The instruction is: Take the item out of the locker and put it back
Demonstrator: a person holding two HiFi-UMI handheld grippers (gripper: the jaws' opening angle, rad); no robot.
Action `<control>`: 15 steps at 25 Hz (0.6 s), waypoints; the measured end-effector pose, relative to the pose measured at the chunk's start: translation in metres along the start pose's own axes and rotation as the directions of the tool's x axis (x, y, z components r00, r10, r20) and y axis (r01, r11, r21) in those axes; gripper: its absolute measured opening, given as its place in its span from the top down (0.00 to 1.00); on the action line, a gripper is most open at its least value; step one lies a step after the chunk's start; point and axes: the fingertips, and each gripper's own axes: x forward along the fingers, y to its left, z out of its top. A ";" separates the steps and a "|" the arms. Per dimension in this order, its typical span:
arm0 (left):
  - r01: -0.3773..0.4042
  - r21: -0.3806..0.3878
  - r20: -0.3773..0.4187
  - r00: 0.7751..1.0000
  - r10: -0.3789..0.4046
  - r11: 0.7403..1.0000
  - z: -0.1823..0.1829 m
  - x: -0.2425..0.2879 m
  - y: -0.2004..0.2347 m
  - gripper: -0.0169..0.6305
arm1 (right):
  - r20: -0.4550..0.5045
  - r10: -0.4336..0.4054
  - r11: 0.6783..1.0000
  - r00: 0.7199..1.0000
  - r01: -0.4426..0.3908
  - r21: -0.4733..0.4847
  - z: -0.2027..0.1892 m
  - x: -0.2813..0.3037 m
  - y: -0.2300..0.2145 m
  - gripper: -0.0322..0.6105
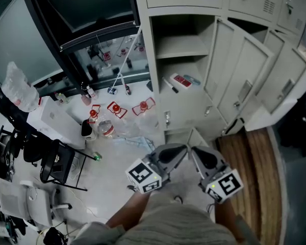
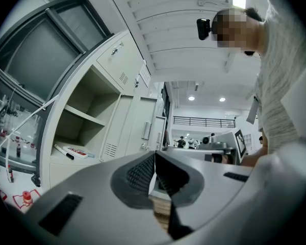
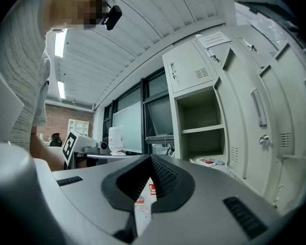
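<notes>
Left gripper (image 1: 181, 148), right gripper (image 1: 194, 150), pale floor (image 1: 115, 170), open locker (image 1: 186, 47).

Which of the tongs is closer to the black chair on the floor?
Left. The chair stands off to the left of the left tongs; the right tongs are on the far side of those, further right.

Left gripper (image 1: 181, 150) and right gripper (image 1: 195, 152) side by side, tips nearly meeting, jaws closed, empty
</notes>
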 end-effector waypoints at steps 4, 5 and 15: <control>-0.009 0.001 -0.008 1.000 0.009 1.000 -0.002 0.000 0.005 0.97 | 0.021 0.013 1.000 1.000 -0.014 0.024 0.003 0.001 -0.001 0.95; -0.013 -0.003 -0.002 1.000 0.013 1.000 0.000 0.000 0.006 0.97 | 0.034 0.014 0.999 0.999 -0.015 0.035 0.005 0.001 -0.002 0.95; -0.042 -0.007 -0.001 0.999 0.042 0.999 0.000 0.002 0.048 0.97 | 0.019 0.022 0.998 1.000 -0.023 0.056 -0.008 0.032 -0.026 0.95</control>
